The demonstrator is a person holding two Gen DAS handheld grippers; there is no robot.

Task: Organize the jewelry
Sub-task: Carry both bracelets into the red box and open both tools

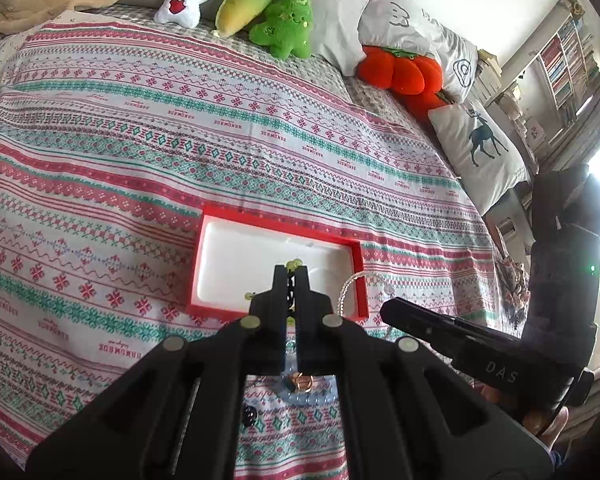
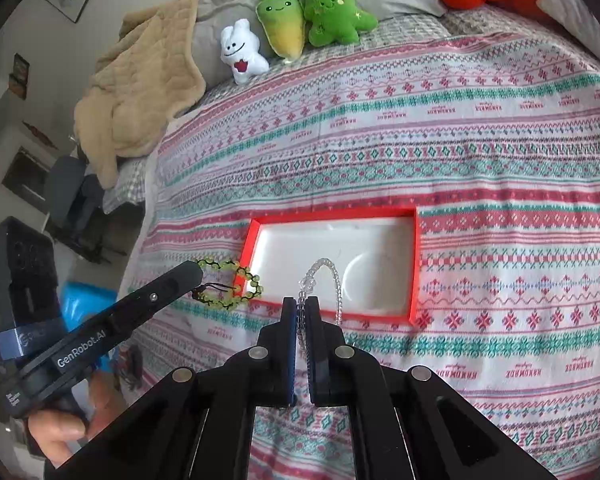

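Left gripper point(image 2: 198, 274) pinches a green bead bracelet point(image 2: 230, 285) over the red tray's point(image 2: 416, 264) near-left corner; right gripper point(image 2: 300, 308) pinches a clear bead bracelet point(image 2: 334, 280) above its near edge.

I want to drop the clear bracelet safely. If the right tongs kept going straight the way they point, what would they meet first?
Most likely the red box: the right tongs, shut on the clear bead bracelet, aim over its near rim toward its white lining. Depth is unclear, so their height above it is uncertain.
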